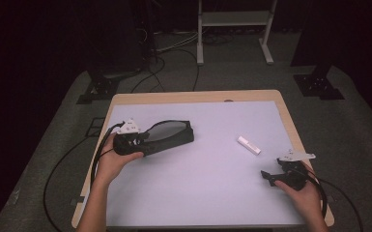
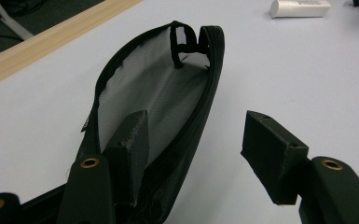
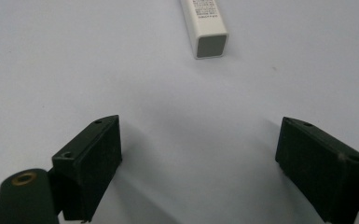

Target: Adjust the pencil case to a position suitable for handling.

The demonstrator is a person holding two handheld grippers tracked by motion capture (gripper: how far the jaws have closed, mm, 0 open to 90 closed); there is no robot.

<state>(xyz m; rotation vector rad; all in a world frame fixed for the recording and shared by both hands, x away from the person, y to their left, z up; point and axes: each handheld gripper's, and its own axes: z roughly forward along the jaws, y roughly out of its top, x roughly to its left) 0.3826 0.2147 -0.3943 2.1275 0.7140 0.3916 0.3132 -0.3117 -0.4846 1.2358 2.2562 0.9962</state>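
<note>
Left gripper (image 1: pixel 142 140), held in the person's left hand (image 1: pixel 113 162), sits at about 9 o'clock on the table (image 1: pixel 198 193), jaws pointing toward 3 o'clock. In the left gripper view the jaws stand roughly half open: one jaw is inside the mouth of the black mesh pouch (image 2: pixel 168 107), against its grey mesh lining, the other jaw is outside over bare table, and the pouch's zippered rim runs between them. The outer pad is clear of the fabric, so nothing is pinched; the pouch is straddled, not gripped. From the high view the pouch (image 1: pixel 169 136) lies flat on the pale table surface, stretching from the gripper's tips out toward 3 o'clock, its open mouth facing 12 o'clock, and a small loop tab shows at its far end. Right gripper (image 1: pixel 270 178), in the right hand (image 1: pixel 302 193), rests near 4 o'clock close to the table edge, jaws wide apart with bare table between them. A white rectangular tube (image 1: pixel 249 145) with small print lies just ahead of it, at roughly 11 o'clock from its tips, apart from the pads. The tube (image 3: pixel 205 25) points one square end at that gripper. Pouch and tube are well apart, with the tube at 3 o'clock of the pouch.
</note>
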